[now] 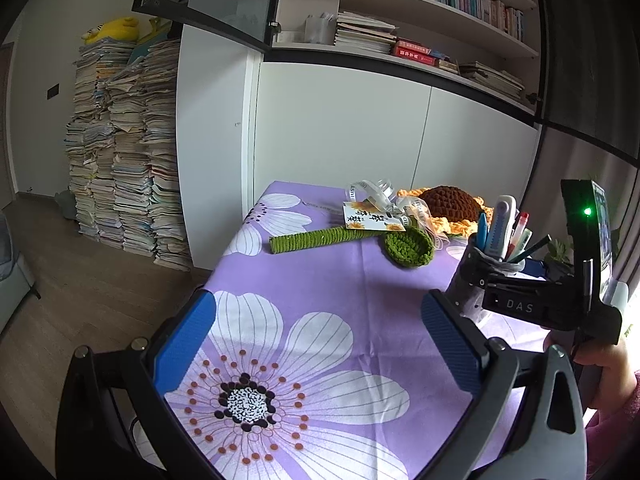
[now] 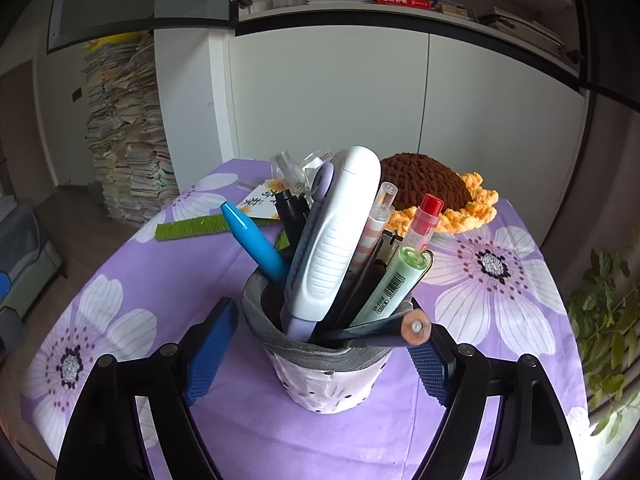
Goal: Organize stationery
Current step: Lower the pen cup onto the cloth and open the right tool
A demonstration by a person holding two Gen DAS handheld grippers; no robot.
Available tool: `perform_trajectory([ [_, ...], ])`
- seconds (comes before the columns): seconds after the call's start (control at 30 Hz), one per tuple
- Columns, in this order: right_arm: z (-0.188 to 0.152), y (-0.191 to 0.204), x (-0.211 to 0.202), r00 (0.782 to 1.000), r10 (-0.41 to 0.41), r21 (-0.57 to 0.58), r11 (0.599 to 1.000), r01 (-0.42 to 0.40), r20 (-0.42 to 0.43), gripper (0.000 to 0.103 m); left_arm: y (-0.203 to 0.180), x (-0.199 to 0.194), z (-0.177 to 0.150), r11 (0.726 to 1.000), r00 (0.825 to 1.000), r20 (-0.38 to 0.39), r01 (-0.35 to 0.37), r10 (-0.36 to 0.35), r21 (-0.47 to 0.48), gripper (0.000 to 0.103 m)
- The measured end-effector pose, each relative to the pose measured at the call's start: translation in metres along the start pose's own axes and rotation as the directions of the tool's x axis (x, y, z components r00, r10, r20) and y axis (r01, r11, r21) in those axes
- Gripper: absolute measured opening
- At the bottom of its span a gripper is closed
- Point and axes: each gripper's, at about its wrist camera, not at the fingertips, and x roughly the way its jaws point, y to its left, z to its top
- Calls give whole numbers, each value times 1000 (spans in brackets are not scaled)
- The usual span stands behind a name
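Observation:
A pale pen cup (image 2: 320,384) with a grey rim stands upright on the purple flowered tablecloth (image 2: 500,360). It holds several items: a white and lilac utility knife (image 2: 332,248), a blue pen (image 2: 256,244), a red-capped pen (image 2: 426,220), a green highlighter (image 2: 394,284) and a pencil (image 2: 416,326). My right gripper (image 2: 320,360) is open with its blue pads on either side of the cup; a small gap shows at the left pad. My left gripper (image 1: 318,344) is open over bare cloth, with nothing between its fingers. In the left wrist view the cup (image 1: 466,280) sits just right of it.
A crocheted sunflower (image 2: 428,184), its green stem (image 1: 312,238) and leaf (image 1: 408,248), and a ribboned card (image 1: 368,216) lie at the table's far side. Tall paper stacks (image 1: 124,152) stand on the floor to the left. A plant (image 2: 604,312) is at the right.

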Motion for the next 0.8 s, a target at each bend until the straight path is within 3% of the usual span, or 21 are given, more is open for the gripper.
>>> perform_trajectory([
  [0.33, -7, -6, -21, 998, -52, -12, 999, 52, 30, 87, -13, -4, 0, 999, 999, -14, 40, -40, 13, 102],
  [0.6, -38, -32, -48, 999, 24, 89, 996, -20, -43, 87, -28, -14, 4, 997, 998, -12, 57, -56, 54, 102],
  [0.7, -44, -34, -88, 999, 41, 99, 994, -43, 21, 87, -37, -23, 8, 996, 998, -8, 70, -70, 52, 102],
  [0.8, -41, -30, -132, 994, -9, 72, 997, 1, 110, 87, -51, -35, 13, 995, 996, 2, 87, -88, 56, 102],
])
